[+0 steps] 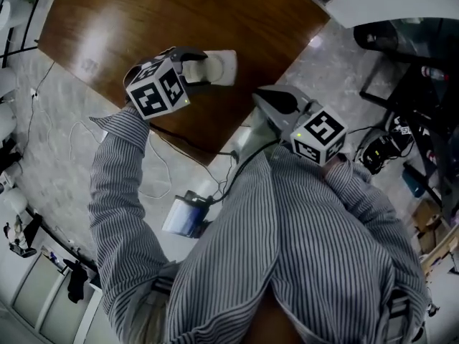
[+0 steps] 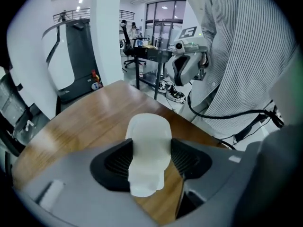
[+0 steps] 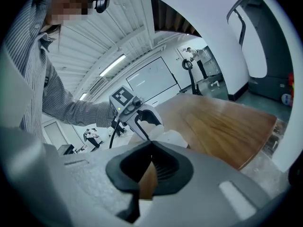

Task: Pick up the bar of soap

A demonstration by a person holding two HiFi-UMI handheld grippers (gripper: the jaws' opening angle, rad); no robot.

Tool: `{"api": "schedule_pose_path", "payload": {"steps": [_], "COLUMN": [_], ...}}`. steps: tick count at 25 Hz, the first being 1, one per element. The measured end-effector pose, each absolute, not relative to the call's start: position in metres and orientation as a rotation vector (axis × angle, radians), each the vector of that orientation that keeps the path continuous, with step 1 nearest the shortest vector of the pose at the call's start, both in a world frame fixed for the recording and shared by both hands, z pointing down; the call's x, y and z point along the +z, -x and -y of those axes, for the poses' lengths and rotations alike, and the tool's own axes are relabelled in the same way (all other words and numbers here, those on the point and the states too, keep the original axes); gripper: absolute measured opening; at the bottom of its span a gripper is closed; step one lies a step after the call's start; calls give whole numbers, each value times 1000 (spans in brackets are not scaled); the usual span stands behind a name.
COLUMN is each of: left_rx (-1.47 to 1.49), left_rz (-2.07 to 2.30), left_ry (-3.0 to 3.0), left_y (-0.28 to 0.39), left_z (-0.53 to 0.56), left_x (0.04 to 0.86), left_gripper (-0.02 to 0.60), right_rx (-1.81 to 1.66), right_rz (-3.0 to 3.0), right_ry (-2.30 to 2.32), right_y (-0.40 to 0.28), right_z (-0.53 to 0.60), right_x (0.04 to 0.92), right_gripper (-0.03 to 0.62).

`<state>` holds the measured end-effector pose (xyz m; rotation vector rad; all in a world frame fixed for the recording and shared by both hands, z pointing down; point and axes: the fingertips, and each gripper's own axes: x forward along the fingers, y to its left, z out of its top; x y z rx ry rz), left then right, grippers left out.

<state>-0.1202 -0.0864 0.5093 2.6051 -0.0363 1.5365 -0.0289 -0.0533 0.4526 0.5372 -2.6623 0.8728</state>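
Note:
The bar of soap [image 1: 224,67] is white and oblong. It sits clamped between the dark pads of my left gripper [image 1: 208,67] over the brown wooden table [image 1: 143,20]. In the left gripper view the soap [image 2: 148,148] stands out past both jaws of the left gripper [image 2: 149,161], which press on its sides. My right gripper [image 1: 271,104] hangs off the table's near corner, over the floor, with its jaws shut and nothing in them. The right gripper view shows the right gripper [image 3: 150,149] with its tips together, and beyond it the left gripper [image 3: 129,109] with the soap [image 3: 174,138].
The table's near edge [image 1: 215,153] runs diagonally just ahead of the person's striped sleeves. Cables [image 1: 161,163] trail over the pale floor. A black frame with clutter [image 1: 401,84] stands to the right. A white pillar [image 2: 106,32] and a dark machine [image 2: 78,56] rise beyond the table.

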Motion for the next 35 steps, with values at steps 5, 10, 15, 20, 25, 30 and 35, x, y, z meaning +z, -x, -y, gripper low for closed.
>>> {"api": "schedule_pose_path", "payload": {"steps": [5, 10, 15, 20, 25, 30, 35], "left_rx": [1334, 1105, 736, 469, 123, -81, -245], "left_rz": [251, 583, 905, 1137, 1386, 1614, 1741], "left_ry": [-2620, -2600, -2532, -2466, -2386, -2294, -2167], "left_y": [107, 114, 120, 125, 129, 140, 148], "left_z": [79, 79, 72, 53, 46, 38, 26], "left_x": [483, 449, 418, 389, 363, 345, 341], "left_gripper": [261, 262, 261, 262, 262, 261, 261], "right_rx": [807, 695, 617, 558, 514, 482, 496], "right_rz": [2702, 2748, 2754, 2770, 2788, 2790, 2787], "right_ry": [-483, -411, -360, -267, -190, -132, -181], "right_y": [28, 38, 46, 60, 79, 98, 105], "right_z": [55, 68, 76, 75, 65, 54, 54], "right_x": [438, 416, 413, 396, 384, 380, 381], "right_gripper": [2, 2, 2, 2, 2, 2, 2]}}
